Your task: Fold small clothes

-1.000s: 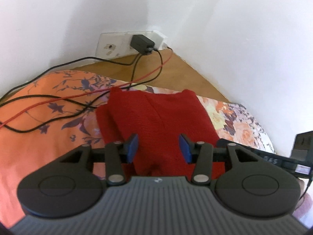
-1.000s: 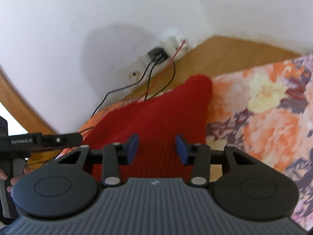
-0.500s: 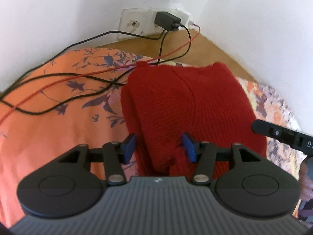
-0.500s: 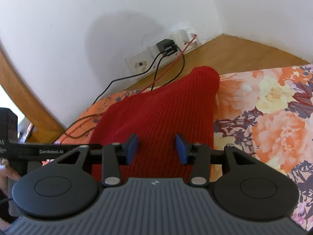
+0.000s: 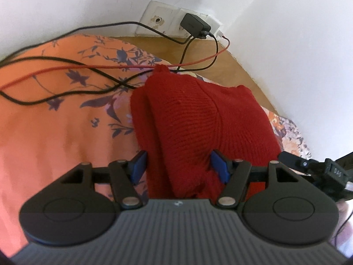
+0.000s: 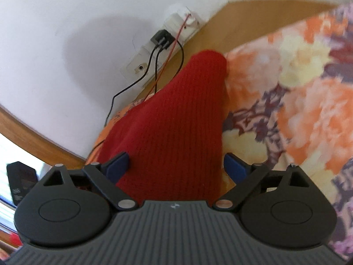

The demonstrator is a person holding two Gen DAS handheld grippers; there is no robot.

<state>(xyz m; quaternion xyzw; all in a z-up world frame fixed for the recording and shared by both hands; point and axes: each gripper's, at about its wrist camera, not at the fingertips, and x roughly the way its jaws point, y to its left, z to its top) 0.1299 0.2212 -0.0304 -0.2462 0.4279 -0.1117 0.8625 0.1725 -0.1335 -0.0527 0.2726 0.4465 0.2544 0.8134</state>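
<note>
Place: a home bedroom corner.
Evidence: floral bedspread (image 5: 55, 114); beyond it, wall sockets (image 5: 167, 19) with charger (image 5: 194, 25) above wooden floor (image 5: 231, 66).

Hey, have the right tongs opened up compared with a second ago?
Yes. The right tongs now gape wider: their blue pads span the red knit garment edge to edge, where before they sat within it.

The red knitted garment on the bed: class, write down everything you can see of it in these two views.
The red knitted garment is a deep red, ribbed knit, thick and soft-looking. It lies folded in layers on the orange floral bedspread, one rounded end pointing towards the wall socket. Black and red cables run past that far end. Its near end sits between the open blue pads of the left tool and of the right tool; neither is clamped on it.
</note>
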